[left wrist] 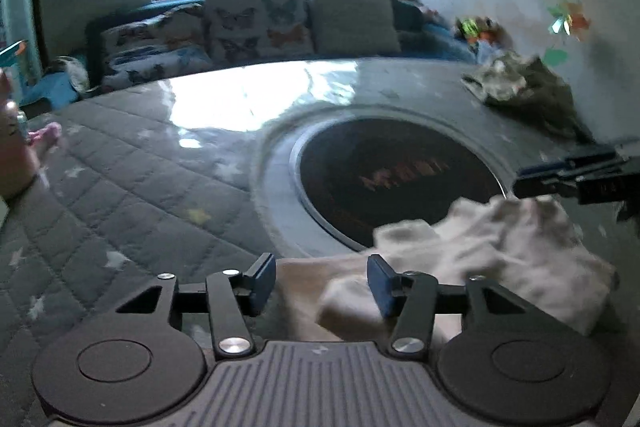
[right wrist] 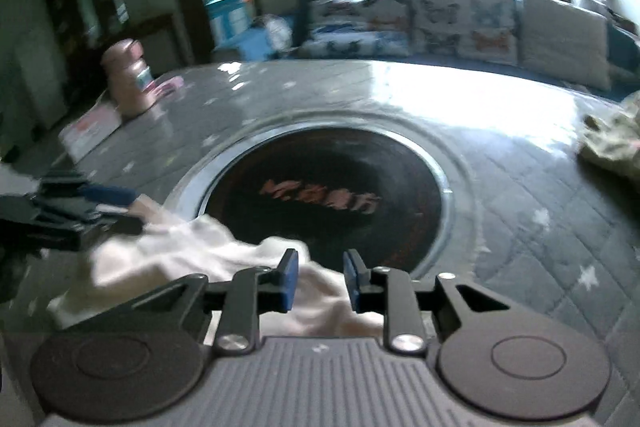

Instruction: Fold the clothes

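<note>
A pale cream garment (left wrist: pixel 500 259) lies crumpled on the grey quilted table cover, at the near edge of the round black inset. It also shows in the right wrist view (right wrist: pixel 192 255). My left gripper (left wrist: pixel 322 285) is open, its fingers just above the garment's near edge. My right gripper (right wrist: pixel 320 281) is open, its fingers over the garment, nothing between them. Each gripper shows at the edge of the other's view: the right one (left wrist: pixel 568 175), the left one (right wrist: pixel 80 207). A second, patterned olive garment (left wrist: pixel 528 87) lies in a heap at the table's far right.
The round black inset (right wrist: pixel 328 195) with orange lettering sits in the table's middle. A pink bottle (right wrist: pixel 126 79) and flat packages stand at the far left. A couch with butterfly cushions (left wrist: pixel 256 23) lies beyond the table, under a bright window.
</note>
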{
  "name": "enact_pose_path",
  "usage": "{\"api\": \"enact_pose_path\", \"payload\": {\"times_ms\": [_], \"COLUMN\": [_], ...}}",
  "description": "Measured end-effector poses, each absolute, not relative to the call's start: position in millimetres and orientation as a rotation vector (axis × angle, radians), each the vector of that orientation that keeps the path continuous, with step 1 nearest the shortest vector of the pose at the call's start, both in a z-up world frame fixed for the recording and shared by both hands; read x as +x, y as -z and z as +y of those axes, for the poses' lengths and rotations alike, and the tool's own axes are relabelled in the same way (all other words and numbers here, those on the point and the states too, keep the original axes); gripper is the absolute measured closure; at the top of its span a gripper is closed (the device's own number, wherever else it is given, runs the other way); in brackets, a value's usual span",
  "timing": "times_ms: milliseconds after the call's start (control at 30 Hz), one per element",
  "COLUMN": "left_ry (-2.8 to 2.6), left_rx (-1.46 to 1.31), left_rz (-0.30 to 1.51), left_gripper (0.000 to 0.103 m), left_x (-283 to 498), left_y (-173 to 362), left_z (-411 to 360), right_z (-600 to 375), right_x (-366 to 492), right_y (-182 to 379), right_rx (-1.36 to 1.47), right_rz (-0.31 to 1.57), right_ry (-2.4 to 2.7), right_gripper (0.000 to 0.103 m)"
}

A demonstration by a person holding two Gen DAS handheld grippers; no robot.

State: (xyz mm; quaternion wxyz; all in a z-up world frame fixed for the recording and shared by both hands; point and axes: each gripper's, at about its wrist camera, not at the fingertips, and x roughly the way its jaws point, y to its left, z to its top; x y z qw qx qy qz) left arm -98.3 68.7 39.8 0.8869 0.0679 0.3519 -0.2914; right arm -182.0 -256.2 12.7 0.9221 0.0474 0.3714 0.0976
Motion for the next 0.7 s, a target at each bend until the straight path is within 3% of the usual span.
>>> {"api": "enact_pose_path", "payload": {"times_ms": [133, 200, 600, 700], "left_ry": [0.541, 0.564, 0.574, 0.564], "left_rx": [0.088, 0.074, 0.063, 0.051], "left_rz": [0.678, 0.661, 0.764, 0.781], "left_gripper": [0.046, 0.045, 0.045, 0.05], "left_x": [-96, -104, -120, -116], "left_y": [-58, -67, -46, -42], "left_z": [90, 93, 80, 79], "right_z": [-265, -263, -258, -249], "right_x": [-192, -197, -194, -190], "right_y": [-17, -19, -8, -9], "right_rx": [0.121, 0.106, 0.041, 0.006], "right_rz": [0.744, 0.747, 0.764, 0.759], "right_ry": [-0.181, -0.192, -0.192, -0.226], "right_gripper": [0.07, 0.054, 0.053, 0.053]}}
